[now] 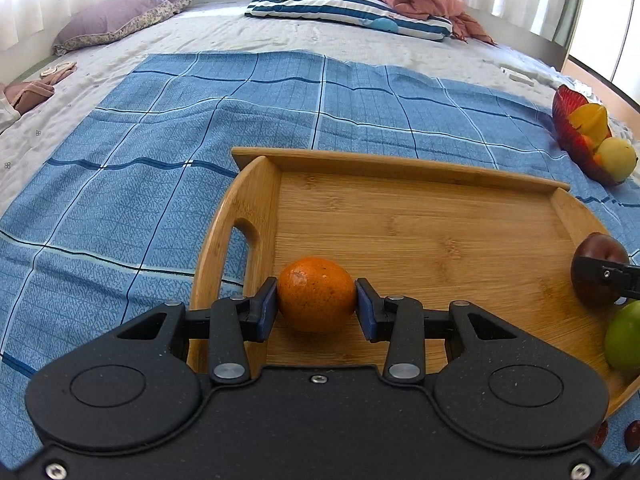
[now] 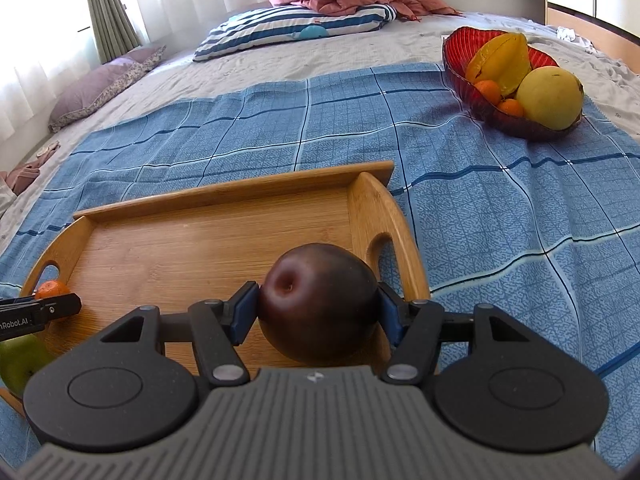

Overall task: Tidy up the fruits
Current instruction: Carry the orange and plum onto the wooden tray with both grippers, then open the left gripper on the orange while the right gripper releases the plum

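Left tool (image 1: 316, 306): both blue pads pressed against a round orange mandarin (image 1: 316, 294), clenched on it. The mandarin sits low over the floor of the rectangular bamboo tray with cut-out handles (image 1: 420, 236), near the tray's left handle.

Right tool (image 2: 318, 312): clenched on a dark purple-brown round plum (image 2: 318, 304), pads touching both sides, stem dimple facing the camera. The plum is over the tray's right end, just beside the handle.

A green round fruit (image 2: 20, 360) lies on the tray's near edge between the 2 tools.

Tray rests on a blue checked cloth (image 2: 480, 208) spread on the bed.

Red glass bowl (image 2: 460, 64), well apart to the right, holds a yellow starfruit (image 2: 500, 62), a large pale yellow fruit (image 2: 550, 98) and 2 small oranges (image 2: 488, 92).
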The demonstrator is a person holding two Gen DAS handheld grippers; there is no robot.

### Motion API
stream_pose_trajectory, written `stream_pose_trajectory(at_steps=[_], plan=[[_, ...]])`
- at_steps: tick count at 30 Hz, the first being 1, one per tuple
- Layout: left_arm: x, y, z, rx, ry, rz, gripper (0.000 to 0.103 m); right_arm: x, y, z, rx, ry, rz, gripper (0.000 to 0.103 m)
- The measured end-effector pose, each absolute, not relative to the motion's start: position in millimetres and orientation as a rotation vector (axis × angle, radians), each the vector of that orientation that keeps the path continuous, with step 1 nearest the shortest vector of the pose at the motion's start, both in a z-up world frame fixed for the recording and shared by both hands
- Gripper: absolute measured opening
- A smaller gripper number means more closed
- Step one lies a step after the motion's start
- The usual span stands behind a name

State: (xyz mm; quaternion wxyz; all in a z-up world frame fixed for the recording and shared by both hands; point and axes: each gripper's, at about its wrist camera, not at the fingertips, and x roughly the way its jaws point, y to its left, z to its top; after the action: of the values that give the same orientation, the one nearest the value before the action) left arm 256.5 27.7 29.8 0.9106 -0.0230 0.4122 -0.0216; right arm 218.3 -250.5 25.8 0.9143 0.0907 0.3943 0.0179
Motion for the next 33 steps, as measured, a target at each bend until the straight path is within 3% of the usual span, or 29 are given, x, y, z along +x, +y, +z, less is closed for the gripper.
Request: stream_pose_trajectory(at_steps=[15,18,19,22,30,33], plan=[[254,24,28,-0.028,0.836,-0.045,0.04,218,-251,26,0.192,0.809,0.033,0.065],[254,24,28,-0.025,0.837,-0.045,0.04,218,-252,27,0.207,0.806,0.033,0.067],[254,24,28,-0.025,0.837,-0.047,0.041,218,-253,27,0.209,0.805,0.033,0.073],[253,23,29,-0.035,0.839,-0.058,0.047,218,-256,27,0.219,0.802,0.036,0.077],[245,18,34,-0.03,0.817,-0.074,0.08,211,-257,34,0.217,0.769,0.051,0.088],[242,17,38,-0.02,0.799,-0.071,0.085,209,-258,37,0.218,0.755,0.062,0.089]])
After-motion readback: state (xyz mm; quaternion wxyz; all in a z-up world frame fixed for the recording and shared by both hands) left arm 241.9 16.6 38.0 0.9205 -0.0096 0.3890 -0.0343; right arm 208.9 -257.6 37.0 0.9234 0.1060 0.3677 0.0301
